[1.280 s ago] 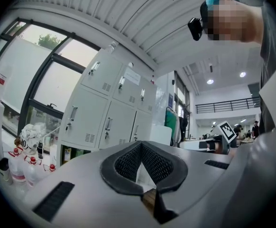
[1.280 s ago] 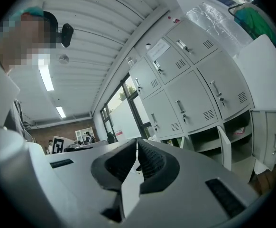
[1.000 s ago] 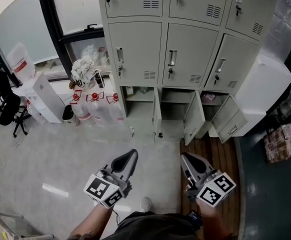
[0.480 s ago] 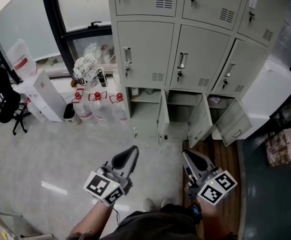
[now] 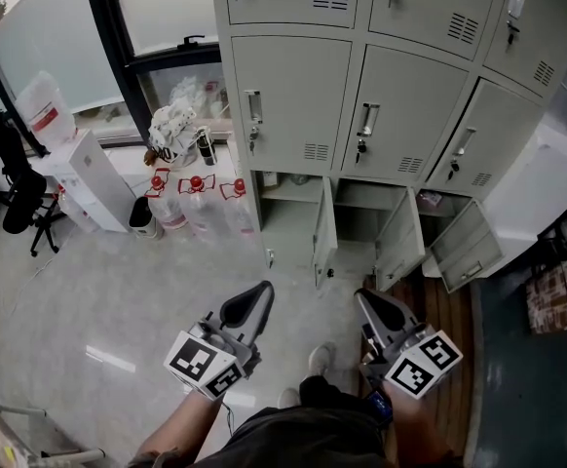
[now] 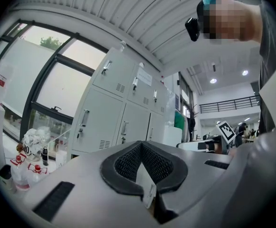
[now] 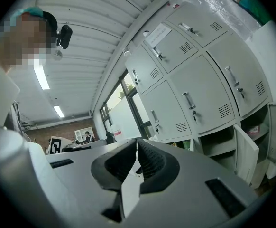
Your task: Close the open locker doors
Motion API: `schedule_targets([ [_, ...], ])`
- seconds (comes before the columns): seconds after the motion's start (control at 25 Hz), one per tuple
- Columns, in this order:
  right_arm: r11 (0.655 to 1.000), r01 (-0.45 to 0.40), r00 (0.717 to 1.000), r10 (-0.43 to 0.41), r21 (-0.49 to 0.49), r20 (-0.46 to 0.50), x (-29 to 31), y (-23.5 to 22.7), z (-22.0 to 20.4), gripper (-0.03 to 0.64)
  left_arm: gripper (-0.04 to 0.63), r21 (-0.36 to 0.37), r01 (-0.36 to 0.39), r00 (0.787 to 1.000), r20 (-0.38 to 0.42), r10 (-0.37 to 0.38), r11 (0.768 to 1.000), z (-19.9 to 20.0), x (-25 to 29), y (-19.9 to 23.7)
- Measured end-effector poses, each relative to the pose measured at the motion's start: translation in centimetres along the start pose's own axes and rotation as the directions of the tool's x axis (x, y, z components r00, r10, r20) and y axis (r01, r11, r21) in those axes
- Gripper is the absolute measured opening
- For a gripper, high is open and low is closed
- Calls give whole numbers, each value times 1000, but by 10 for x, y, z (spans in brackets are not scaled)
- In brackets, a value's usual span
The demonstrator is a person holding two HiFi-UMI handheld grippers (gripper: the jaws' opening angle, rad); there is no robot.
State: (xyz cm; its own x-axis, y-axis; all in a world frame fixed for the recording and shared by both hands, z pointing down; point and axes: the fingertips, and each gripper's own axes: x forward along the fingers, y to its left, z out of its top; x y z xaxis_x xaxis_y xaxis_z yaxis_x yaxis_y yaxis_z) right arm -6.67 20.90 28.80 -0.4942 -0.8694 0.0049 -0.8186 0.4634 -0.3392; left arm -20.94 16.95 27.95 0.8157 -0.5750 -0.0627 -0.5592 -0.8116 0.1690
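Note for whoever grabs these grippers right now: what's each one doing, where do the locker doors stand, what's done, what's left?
Grippers: left gripper and right gripper are both shut, empty, held level, well short of the locker bank.
Bottom row: left door, middle door and right door all stand open.
The row above is shut.
Done: nothing closed yet.
Left: push all three doors shut.

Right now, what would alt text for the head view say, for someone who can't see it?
A person holds the left gripper and right gripper, both shut and empty, short of grey lockers whose three bottom doors stand open. Red-capped bottles sit on the floor beside the lockers.
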Motion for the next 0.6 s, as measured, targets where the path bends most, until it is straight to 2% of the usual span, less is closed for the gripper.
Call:
schedule_targets([
  [0.6,994,-97,994,99,46,-47,76,-99,19,17,2,4,-83,995,-61,83,997,-11,106,49],
])
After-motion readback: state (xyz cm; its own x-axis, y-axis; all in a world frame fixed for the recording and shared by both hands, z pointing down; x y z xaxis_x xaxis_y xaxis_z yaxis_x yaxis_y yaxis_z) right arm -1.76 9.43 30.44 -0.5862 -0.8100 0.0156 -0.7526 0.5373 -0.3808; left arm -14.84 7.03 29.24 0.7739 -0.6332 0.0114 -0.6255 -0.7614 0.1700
